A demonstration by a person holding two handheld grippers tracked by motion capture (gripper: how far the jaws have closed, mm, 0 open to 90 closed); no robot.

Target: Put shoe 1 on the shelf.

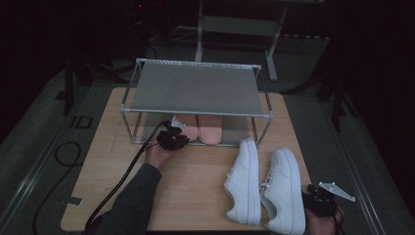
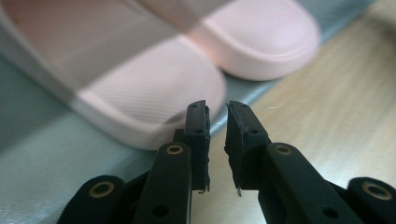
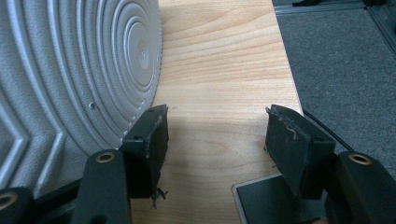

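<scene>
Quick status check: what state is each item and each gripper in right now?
Pink slippers: side by side on the rack's lower shelf, not gripped.
White sneakers: on the table, tipped on their sides, ungripped.
Shoe rack: upright, top shelf bare.
Left gripper: narrowly open, holding nothing.
Right gripper: open wide, holding nothing.

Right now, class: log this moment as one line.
left gripper: narrow gap, empty, at pink slippers | right gripper: open beside white sneakers

pink slippers (image 2: 154, 100) blurred and cut off at the top edge, half hidden under the rack shelf (image 1: 195, 88)
</scene>
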